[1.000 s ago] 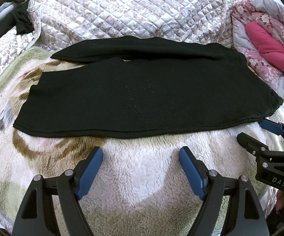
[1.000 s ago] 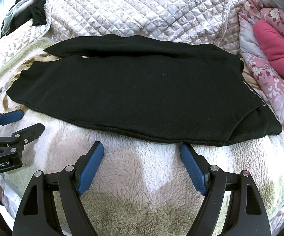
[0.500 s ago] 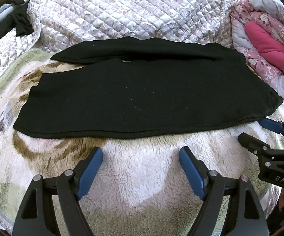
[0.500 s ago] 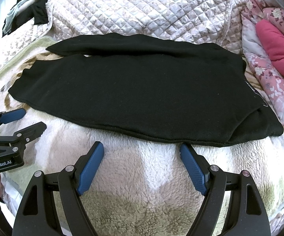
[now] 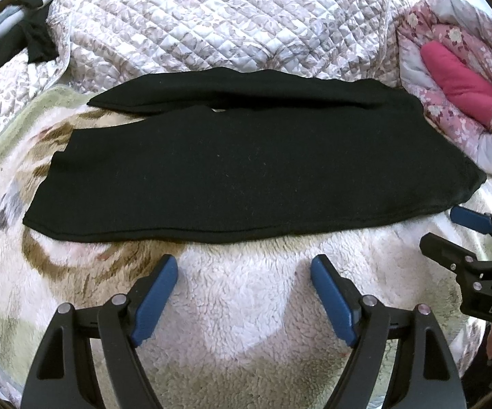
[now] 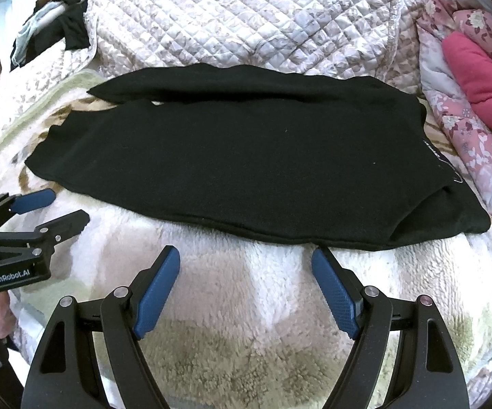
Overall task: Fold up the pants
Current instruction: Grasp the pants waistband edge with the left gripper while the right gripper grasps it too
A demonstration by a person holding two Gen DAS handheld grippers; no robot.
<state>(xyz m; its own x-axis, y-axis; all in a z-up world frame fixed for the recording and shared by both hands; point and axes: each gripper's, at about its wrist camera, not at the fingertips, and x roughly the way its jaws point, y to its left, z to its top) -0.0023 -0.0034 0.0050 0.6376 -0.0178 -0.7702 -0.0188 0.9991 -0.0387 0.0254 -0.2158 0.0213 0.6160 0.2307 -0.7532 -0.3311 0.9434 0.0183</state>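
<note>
While both claws hover spread and empty, left gripper (image 5: pixel 244 293) and right gripper (image 6: pixel 246 289) near the hem, your black pants (image 5: pixel 246 173) lie flat across the fleece blanket (image 5: pixel 246 306): approach step, next pinch the near edge.

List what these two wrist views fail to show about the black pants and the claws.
- Pants underside and layers beneath: hidden by their own top layer, both views.
- White print at the pants' right end: too small to read, right wrist view.
- Right claw body: cut by the left view's edge.
- Left claw handle: cut by the right view's edge.
</note>
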